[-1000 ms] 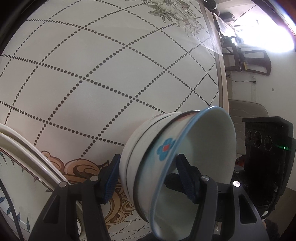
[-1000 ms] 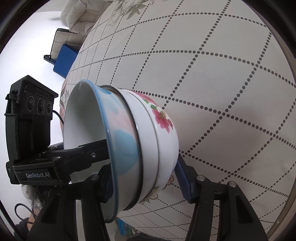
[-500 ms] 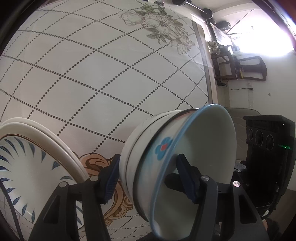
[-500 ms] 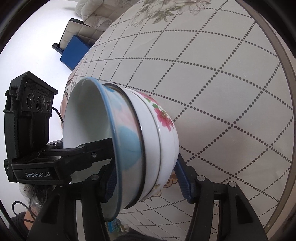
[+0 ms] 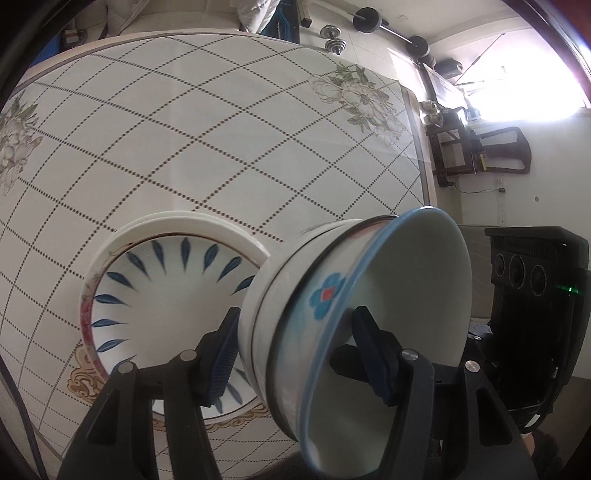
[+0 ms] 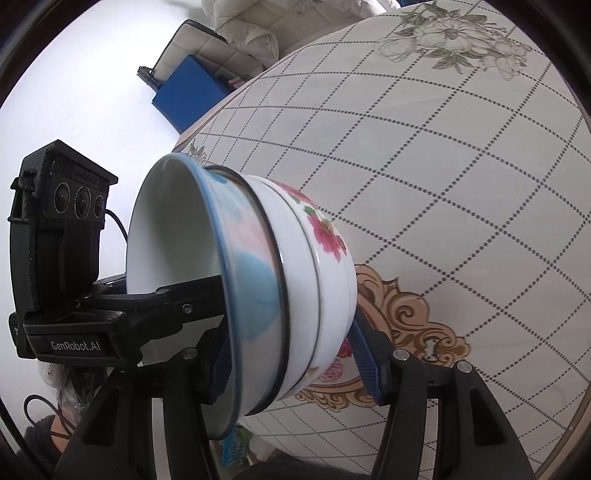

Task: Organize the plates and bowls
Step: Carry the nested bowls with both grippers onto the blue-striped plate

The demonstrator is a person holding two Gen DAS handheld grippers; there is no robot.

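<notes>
The worktop, under a dotted-lattice cloth with flower prints, carries only one thing that shows: a stack of plates near the front edge, the top one painted with blue leaves. So the plates look gathered already, and the bowls look nested already too; what seems left is to set the bowls down in their place.

The bowl stack is off the worktop, held in the air and tipped on its side, mouth turned toward the right of the left view. It is three bowls or so, nested: a blue-rimmed one innermost, white ones with red flowers outside. In the left view it hangs just right of the plates and overlaps their rim; whether it touches them I cannot tell.

Both tools grip this one stack. The left tool is closed across the walls, one finger outside and one inside the mouth. The right tool clamps it likewise from the other side.

Each tool's body crowds the other, so releasing one side first looks wise. The tipped stack could slide apart if either grip slackens. Beyond the worktop stand a sofa, a blue box, a dark chair and barbell weights, all well apart.
</notes>
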